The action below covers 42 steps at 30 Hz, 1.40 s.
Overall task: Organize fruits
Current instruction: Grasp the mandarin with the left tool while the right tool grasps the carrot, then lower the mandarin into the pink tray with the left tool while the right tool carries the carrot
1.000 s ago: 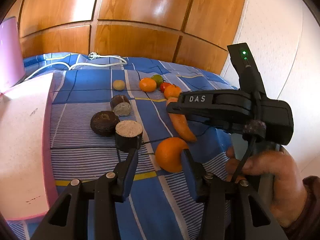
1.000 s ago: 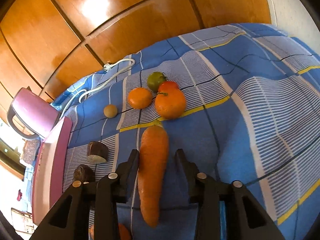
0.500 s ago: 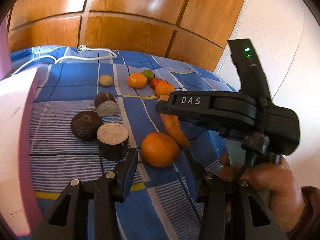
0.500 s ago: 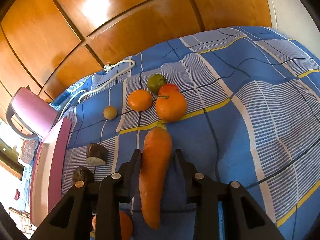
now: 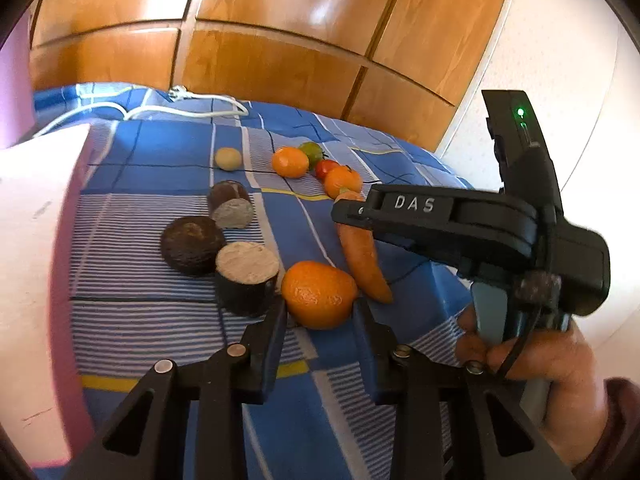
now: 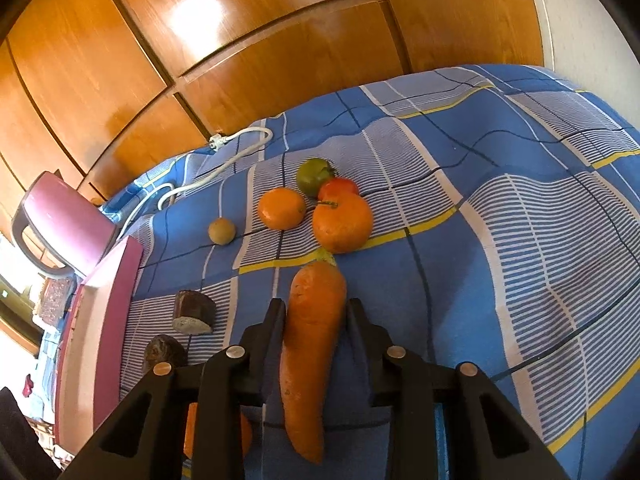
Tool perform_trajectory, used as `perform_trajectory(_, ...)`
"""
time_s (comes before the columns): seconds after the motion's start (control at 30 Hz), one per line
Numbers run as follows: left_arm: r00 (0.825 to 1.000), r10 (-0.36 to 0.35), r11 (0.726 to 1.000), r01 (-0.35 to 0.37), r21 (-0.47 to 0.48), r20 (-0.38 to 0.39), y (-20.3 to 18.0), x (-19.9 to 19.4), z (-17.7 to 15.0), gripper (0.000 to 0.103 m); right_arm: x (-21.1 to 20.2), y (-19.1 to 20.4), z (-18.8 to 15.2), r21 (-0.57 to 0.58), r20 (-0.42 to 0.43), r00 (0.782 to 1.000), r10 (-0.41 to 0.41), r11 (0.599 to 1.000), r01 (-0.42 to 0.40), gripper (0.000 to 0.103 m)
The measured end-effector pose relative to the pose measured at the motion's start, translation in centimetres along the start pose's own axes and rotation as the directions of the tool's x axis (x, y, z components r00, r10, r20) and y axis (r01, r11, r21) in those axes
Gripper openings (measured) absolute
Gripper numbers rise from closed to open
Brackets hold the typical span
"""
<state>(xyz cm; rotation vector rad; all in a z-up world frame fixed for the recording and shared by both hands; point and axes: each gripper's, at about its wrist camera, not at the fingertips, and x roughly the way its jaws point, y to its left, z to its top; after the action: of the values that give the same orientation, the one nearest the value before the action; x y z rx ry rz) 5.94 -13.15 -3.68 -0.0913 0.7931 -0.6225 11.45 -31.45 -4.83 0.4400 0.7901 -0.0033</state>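
On the blue checked cloth [image 5: 160, 152] a large orange [image 5: 318, 292] sits between the fingers of my left gripper [image 5: 319, 312]. Its jaws are closing and the pads touch the orange's near sides. My right gripper [image 6: 316, 308] is shut on a carrot [image 6: 310, 360] that lies along its fingers. The left wrist view shows that gripper's body [image 5: 440, 220] over the carrot [image 5: 362, 256], a hand on its handle. Further back lie two oranges [image 6: 281, 208] [image 6: 342, 222], a green fruit [image 6: 314, 176], a red tomato [image 6: 338, 188] and a small tan fruit [image 6: 222, 231].
Three dark brown chunks with pale cut faces [image 5: 246, 276] [image 5: 192, 244] [image 5: 232, 206] lie just left of the held orange. A pale board with a pink edge [image 5: 32, 260] borders the cloth at left. A white cable [image 5: 192, 104] runs along the wooden wall [image 5: 280, 40].
My left gripper slid forward until the orange lay between its fingers, then the jaws narrowed onto it. The right jaws closed against the carrot; that gripper stayed in place.
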Motion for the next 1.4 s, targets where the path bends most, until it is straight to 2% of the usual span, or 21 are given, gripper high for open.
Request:
perform_trajectory(0.07, 1.000, -0.001, 1.000, 0.001, -0.002, 0.004, 0.0, -0.6, -0.2, 0.033, -0.2, 0.1, 0.0, 0.000, 0.004, 1.000, 0.012, 1.000, -0.012, 0.031)
perform_trajectory(0.23, 0.997, 0.054, 0.999, -0.054, 0.001, 0.049, 0.3, -3.3, -0.6, 0.033, -1.0, 0.3, -0.1, 0.000, 0.022, 0.999, 0.035, 0.999, -0.035, 0.030)
perform_trajectory(0.37, 0.986, 0.131, 0.991, -0.129, -0.026, 0.105, 1.2, -5.9, -0.5, 0.033, -1.6, 0.1, -0.2, 0.012, 0.036, 0.998, 0.043, 0.999, -0.043, 0.030)
perform_trajectory(0.47, 0.969, 0.194, 0.981, -0.189, -0.050, 0.150, 1.9, -7.8, -0.5, 0.033, -2.3, 0.1, -0.2, 0.014, 0.060, 0.997, 0.055, 0.998, -0.056, 0.030)
perform_trajectory(0.57, 0.947, 0.267, 0.963, -0.255, -0.088, 0.177, 2.9, -9.2, -0.5, 0.033, -3.2, 0.7, -0.3, -0.014, 0.094, 0.994, 0.059, 0.998, -0.058, 0.025)
perform_trajectory(0.6, 0.938, 0.293, 0.955, -0.278, -0.104, 0.184, 3.4, -9.7, -0.5, 0.033, -3.7, 1.2, -0.4, -0.035, 0.115, 0.991, 0.064, 0.998, -0.060, 0.018)
perform_trajectory(0.7, 0.918, 0.346, 0.935, -0.320, -0.152, 0.195, 4.7, -10.8, -0.6, 0.033, -4.4, 2.7, -0.9, -0.097, 0.135, 0.988, 0.074, 0.993, -0.061, 0.018)
perform_trajectory(0.77, 0.910, 0.366, 0.926, -0.335, -0.177, 0.193, 5.3, -11.2, -0.7, 0.033, -4.2, 3.5, -1.0, -0.132, 0.125, 0.990, 0.060, 0.990, -0.043, 0.018)
perform_trajectory(0.83, 0.900, 0.389, 0.915, -0.352, -0.199, 0.196, 6.1, -11.6, -1.0, 0.033, -3.8, 3.4, -0.9, -0.122, 0.115, 0.993, 0.040, 0.992, -0.026, 0.018)
perform_trajectory(0.97, 0.890, 0.407, 0.903, -0.357, -0.239, 0.207, 7.2, -12.1, -1.0, 0.033, -3.7, 1.5, -0.6, -0.030, 0.109, 0.994, 0.017, 0.999, -0.013, 0.021)
perform_trajectory(1.0, 0.885, 0.415, 0.897, -0.360, -0.256, 0.211, 7.6, -12.2, -0.9, 0.033, -3.6, 1.0, -0.5, -0.006, 0.104, 0.995, 0.008, 1.000, -0.008, 0.029)
perform_trajectory(1.13, 0.868, 0.450, 0.866, -0.367, -0.339, 0.209, 9.5, -12.7, -0.5, 0.033, -2.9, 0.4, -0.1, 0.034, 0.086, 0.996, 0.033, 0.999, -0.036, 0.033)
perform_trajectory(1.3, 0.849, 0.493, 0.825, -0.385, -0.414, 0.193, 11.2, -12.9, -0.6, 0.033, -1.1, 2.2, 0.0, -0.031, 0.036, 0.998, 0.054, 0.998, -0.053, 0.033)
perform_trajectory(1.4, 0.831, 0.527, 0.799, -0.411, -0.440, 0.180, 11.7, -13.0, -0.7, 0.034, 0.4, 3.6, -0.3, -0.105, 0.006, 1.000, -0.024, 0.994, 0.024, 0.033)
